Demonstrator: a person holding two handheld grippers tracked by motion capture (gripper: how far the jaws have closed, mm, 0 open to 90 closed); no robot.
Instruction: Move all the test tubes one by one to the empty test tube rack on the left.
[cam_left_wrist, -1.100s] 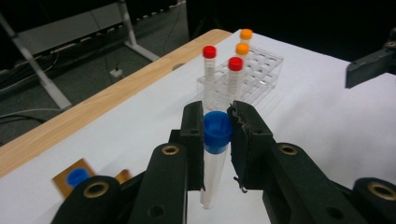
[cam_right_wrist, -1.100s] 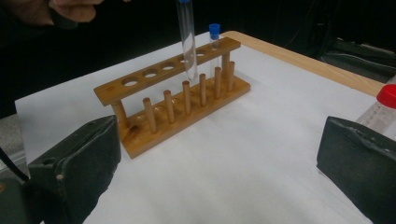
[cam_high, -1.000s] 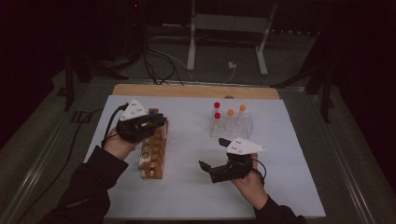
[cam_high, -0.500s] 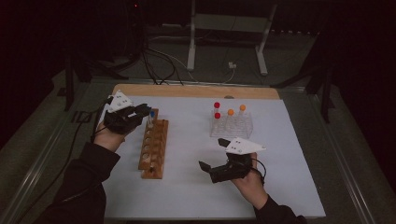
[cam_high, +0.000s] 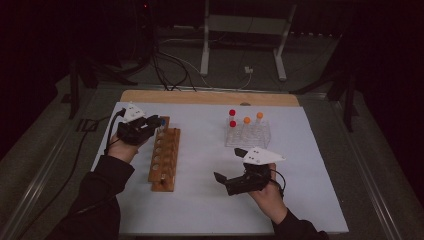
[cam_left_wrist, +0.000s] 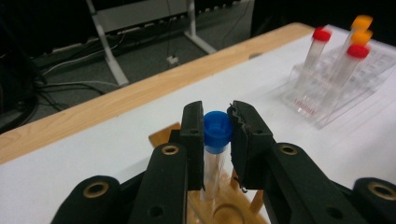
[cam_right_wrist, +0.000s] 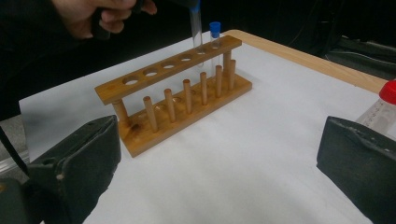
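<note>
Left gripper (cam_left_wrist: 217, 128) is clamping a clear plastic tube with a blue cap (cam_left_wrist: 217, 132), both black jaws pressing the cap's sides. The tube is hanging straight down, lower end going into a hole near the far end of the brown wooden tube rack (cam_high: 164, 157). In the right gripper view the held tube (cam_right_wrist: 196, 25) is standing in the second hole from the far end, just beside a second blue-capped clear tube (cam_right_wrist: 215, 35) already sitting in the end hole. Other rack holes are looking empty.

Left hand (cam_high: 121, 145) is reaching in from the table's left side, gripper (cam_high: 150, 125) hovering over the rack's far end, forearm in a dark sleeve angling up from bottom left.

Right gripper (cam_high: 235, 182) is sitting low over the white table cover (cam_high: 200, 200), in front of the clear plastic rack (cam_high: 247, 135), well apart from the wooden one, pointing toward it. Its jaws are spread wide, gripping nothing.

The clear rack is holding four capped tubes upright: two red-capped (cam_high: 232, 118), two orange-capped (cam_high: 253, 118). Light wooden table edge (cam_high: 210, 97) is showing beyond the cover.
</note>
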